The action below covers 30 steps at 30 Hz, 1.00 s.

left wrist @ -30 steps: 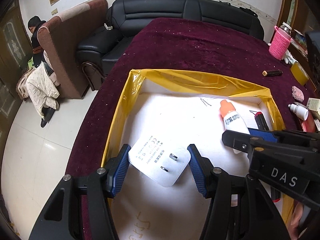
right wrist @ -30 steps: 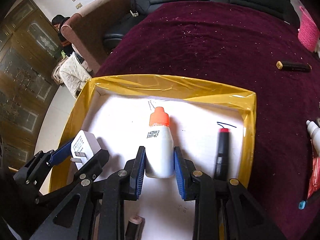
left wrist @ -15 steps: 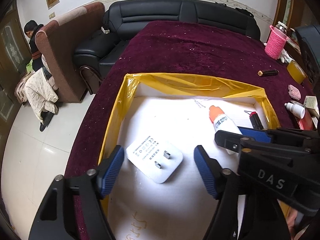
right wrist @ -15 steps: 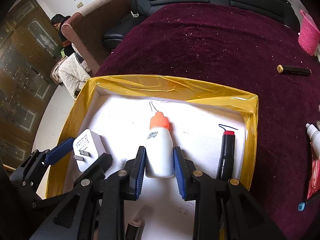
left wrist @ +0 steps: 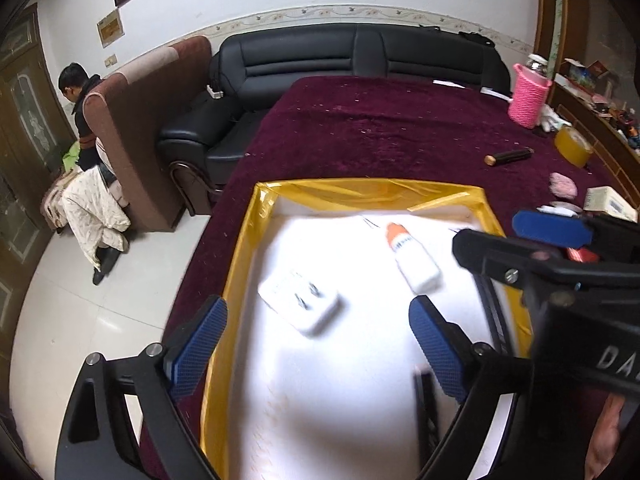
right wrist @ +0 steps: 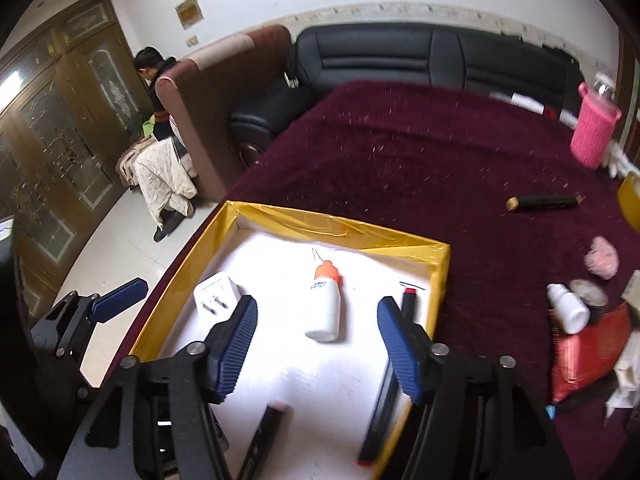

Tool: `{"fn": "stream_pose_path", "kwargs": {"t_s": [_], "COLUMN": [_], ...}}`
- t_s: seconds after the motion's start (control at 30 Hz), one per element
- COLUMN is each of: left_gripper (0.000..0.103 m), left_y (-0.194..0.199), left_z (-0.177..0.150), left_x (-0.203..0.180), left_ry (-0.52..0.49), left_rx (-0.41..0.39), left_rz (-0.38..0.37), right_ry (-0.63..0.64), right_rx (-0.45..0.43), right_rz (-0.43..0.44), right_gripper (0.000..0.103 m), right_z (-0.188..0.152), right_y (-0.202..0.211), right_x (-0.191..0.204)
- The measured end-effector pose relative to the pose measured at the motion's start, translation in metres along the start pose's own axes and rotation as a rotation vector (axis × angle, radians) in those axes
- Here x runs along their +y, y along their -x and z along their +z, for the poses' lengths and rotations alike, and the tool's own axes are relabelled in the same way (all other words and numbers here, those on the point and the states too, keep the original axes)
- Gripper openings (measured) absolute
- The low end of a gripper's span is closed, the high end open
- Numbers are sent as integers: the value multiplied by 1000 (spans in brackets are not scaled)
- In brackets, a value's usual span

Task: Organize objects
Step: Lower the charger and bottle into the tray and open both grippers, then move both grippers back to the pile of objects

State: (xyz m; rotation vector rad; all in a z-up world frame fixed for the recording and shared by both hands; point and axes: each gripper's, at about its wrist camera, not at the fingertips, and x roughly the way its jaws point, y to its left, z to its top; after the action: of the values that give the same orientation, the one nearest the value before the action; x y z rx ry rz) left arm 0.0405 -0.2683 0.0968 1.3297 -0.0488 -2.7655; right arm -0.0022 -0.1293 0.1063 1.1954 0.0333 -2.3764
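Lying flat in the tray [right wrist: 438,276], the bottle [right wrist: 326,308] points its orange cap away, both grippers freshly opened, empty.

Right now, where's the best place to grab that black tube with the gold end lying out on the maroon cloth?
Probably the middle of the black tube. It lies flat on the maroon cloth, running left to right in the right wrist view, with bare cloth around it. Come from above with the fingers across its narrow width, one on the near side and one on the far side.
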Motion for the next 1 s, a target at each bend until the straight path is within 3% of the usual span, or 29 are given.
{"fn": "stream_pose_path", "kwargs": {"t_s": [0.17,0.33,0.5,0.67,0.87,1.0], "left_gripper": [93,95,96,96,96,96], "left_y": [21,39,45,47,18,-13], "left_z": [-26,-36,-30,-14,11,44], "left_x": [-6,-21,-70,-143,-228,-243], "left_ry": [24,51,-43,-188,-306,-247], "left_rx": [30,62,80,38,29,15], "left_rz": [-64,-147,-201,-257,-280,-204], "right_ry": [24,-7,-132,-278,-479,-581], "right_rx": [-28,-81,-101,-199,-305,-332], "right_rz": [-1,-58,-110,-186,-237,-225], "right_gripper": [71,81,85,85,86,86], "right_z": [-22,-60,-97,-126,-138,-145], "right_y": [34,79,115,153,175,171], "right_x": [-16,-59,-128,-198,-283,-327]}}
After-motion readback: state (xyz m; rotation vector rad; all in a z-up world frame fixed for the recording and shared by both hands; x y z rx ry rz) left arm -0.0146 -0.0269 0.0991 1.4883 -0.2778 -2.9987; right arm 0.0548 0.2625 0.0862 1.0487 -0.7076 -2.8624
